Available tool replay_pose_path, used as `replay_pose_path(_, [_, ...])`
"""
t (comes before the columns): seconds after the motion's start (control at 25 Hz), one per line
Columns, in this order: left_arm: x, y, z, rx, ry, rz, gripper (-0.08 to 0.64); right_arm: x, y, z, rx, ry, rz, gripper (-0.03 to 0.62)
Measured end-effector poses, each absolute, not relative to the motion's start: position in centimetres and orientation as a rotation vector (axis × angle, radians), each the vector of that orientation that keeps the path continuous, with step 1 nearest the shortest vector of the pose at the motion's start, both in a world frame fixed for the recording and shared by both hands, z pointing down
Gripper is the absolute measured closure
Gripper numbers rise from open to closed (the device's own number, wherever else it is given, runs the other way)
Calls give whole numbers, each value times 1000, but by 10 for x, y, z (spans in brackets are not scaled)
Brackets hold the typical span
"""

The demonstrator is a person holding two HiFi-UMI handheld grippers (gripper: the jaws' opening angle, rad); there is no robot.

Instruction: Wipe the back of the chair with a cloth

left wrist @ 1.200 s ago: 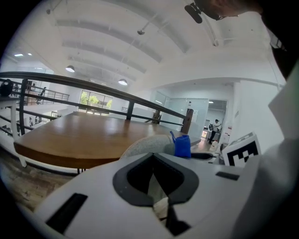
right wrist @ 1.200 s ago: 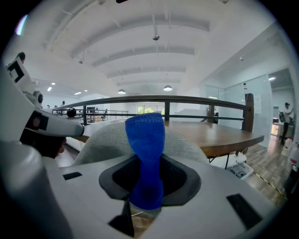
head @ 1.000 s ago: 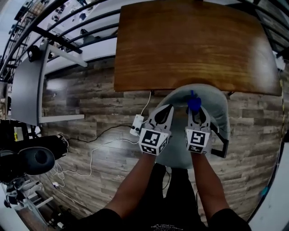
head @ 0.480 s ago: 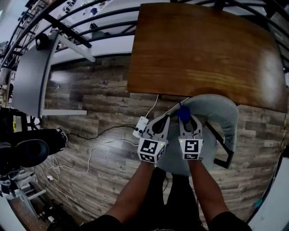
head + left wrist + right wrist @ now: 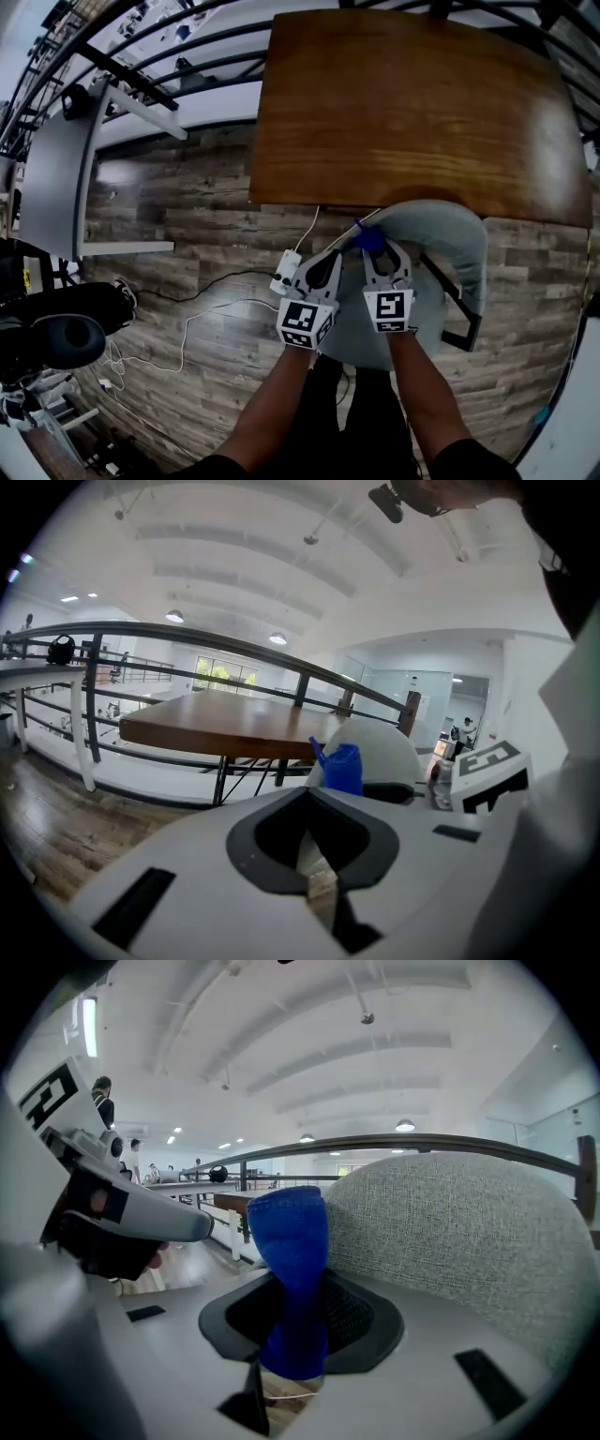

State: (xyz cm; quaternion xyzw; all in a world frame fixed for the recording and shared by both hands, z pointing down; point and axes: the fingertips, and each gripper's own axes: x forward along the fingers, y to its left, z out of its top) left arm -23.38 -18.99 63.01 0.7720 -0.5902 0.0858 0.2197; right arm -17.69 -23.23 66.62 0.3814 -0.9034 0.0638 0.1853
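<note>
Head view: the left gripper (image 5: 330,258) and right gripper (image 5: 377,251) sit side by side at the left rim of the grey chair (image 5: 441,234), near the table (image 5: 403,103). Left gripper view: jaws pressed together, empty. Right gripper view: jaws clamped on the blue cloth (image 5: 291,1260), just beside the chair back

wood-plank floor (image 5: 187,234) under grey chair (image 5: 441,246), wooden table (image 5: 403,103), white power strip (image 5: 285,272)

Floor: grey-brown wood-effect planks (image 5: 187,234).
Rectangular brown wooden tabletop (image 5: 403,103) on thin dark metal legs (image 5: 222,782).
Dark metal railing (image 5: 159,52) beyond the table.
Flat grey desk surface (image 5: 56,178), left.
White power strip (image 5: 286,267) with white cable, on the floor.
White ceiling (image 5: 281,564) with round lights (image 5: 174,617).
Daylit windows (image 5: 217,675), far off.
</note>
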Motion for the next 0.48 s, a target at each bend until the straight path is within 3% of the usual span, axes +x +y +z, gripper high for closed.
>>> replay_pose_path(0.48, [-189,-206,641,2227,-1538,281,555,-128,-259,672,1241,-2504,182,476])
